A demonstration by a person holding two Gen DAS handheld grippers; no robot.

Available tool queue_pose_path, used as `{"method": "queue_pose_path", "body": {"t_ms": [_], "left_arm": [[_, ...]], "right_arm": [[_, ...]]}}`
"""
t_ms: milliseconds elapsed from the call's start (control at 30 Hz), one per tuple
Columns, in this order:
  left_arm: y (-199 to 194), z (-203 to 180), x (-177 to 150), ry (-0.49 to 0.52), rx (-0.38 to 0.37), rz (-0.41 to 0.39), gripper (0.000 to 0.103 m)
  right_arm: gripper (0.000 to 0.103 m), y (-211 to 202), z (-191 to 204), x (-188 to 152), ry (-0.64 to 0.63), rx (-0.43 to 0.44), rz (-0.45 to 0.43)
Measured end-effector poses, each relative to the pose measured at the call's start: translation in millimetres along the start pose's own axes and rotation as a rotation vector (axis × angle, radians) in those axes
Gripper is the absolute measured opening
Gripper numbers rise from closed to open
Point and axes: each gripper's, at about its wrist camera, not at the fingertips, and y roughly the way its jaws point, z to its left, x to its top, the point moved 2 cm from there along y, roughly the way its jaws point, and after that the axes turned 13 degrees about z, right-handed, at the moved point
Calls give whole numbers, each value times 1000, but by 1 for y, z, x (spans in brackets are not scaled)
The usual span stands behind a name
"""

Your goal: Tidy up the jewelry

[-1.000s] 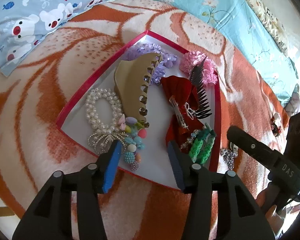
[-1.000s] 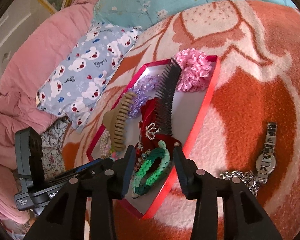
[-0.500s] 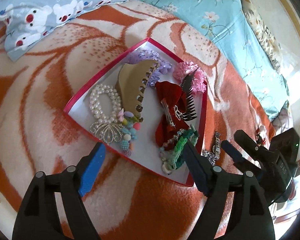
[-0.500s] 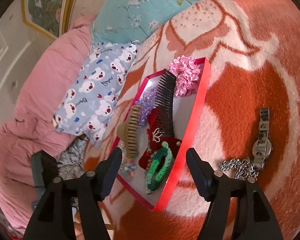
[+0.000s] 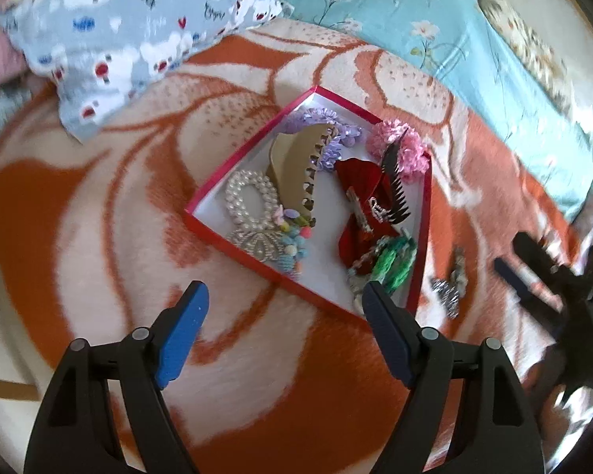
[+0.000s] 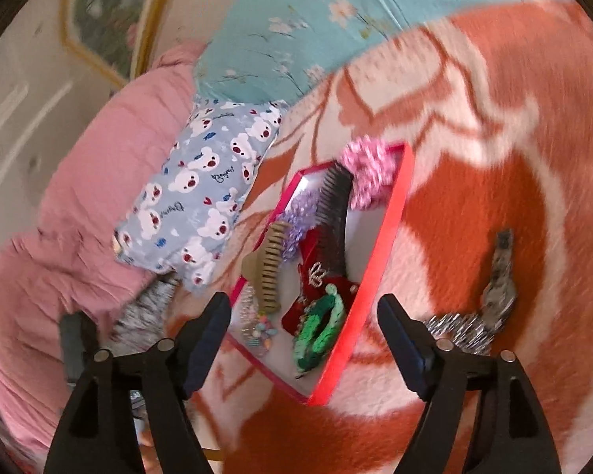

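Note:
A red-rimmed box (image 5: 257,146) (image 6: 391,213) with a white floor lies on the orange and cream blanket. It holds a pearl bracelet (image 5: 249,197), a tan claw clip (image 5: 292,162) (image 6: 267,268), a red bow (image 5: 359,181), a black comb (image 5: 393,173) (image 6: 332,201), a green braided bracelet (image 5: 395,264) (image 6: 320,331), purple and pink scrunchies (image 6: 369,166). A silver watch (image 6: 498,276) (image 5: 456,264) and chain (image 6: 458,326) lie on the blanket right of the box. My left gripper (image 5: 282,308) is open and empty, above the box's near edge. My right gripper (image 6: 304,324) is open and empty, above the box's near corner.
A bear-print pillow (image 5: 130,27) (image 6: 209,181) lies behind the box. A teal floral quilt (image 5: 435,31) and a pink quilt (image 6: 79,197) lie beyond. The right gripper's body shows in the left wrist view (image 5: 561,288).
Both grippers have opened wide and pulled up and back from the box. The green bracelet now lies free in the box's near corner.

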Motion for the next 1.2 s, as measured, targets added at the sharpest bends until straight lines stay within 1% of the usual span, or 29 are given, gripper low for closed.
{"method": "queue_pose_path", "body": {"t_ms": [100,133,167,233,333,433,533,567,633,700,767,833,867,933,1033,1200], "left_arm": [[-14,-5,-5,37,76,-39,84],[-20,-7,-6,51,108,-53,87],[-23,-7,-7,59,130,-59,87],[-29,-8,-10,75,177,-73,88],[-33,-8,-14,87,220,-79,89],[-35,-9,-21,101,258,-86,89],[-36,-12,-28,118,298,-90,89],[-37,-14,-30,124,323,-96,89],[-40,-16,-34,137,346,-108,89],[-44,-17,-36,143,343,-113,90],[-48,-18,-37,144,336,-117,92],[-50,-19,-38,146,336,-119,100],[-51,-20,-39,146,338,-122,101],[-51,-22,-39,151,343,-124,102],[-48,-22,-37,153,344,-107,103],[-36,-16,-37,132,324,-56,103]], "right_arm": [[86,-11,27,-2,-151,-130,-18],[89,-13,33,-3,-187,-159,-20],[90,-17,42,-5,-238,-206,-23],[93,-19,50,-9,-292,-258,-15],[96,-20,57,-17,-364,-327,14],[97,-18,58,-26,-399,-348,55],[98,-13,57,-35,-419,-366,117],[98,-12,58,-37,-426,-375,130],[98,-11,60,-41,-439,-386,150],[100,-14,63,-43,-449,-390,156],[101,-17,67,-45,-455,-386,150],[102,-19,72,-47,-461,-379,147],[102,-19,74,-48,-464,-381,146],[102,-18,76,-48,-470,-390,150],[102,-13,78,-49,-475,-395,160],[102,0,73,-52,-465,-417,195]]}}
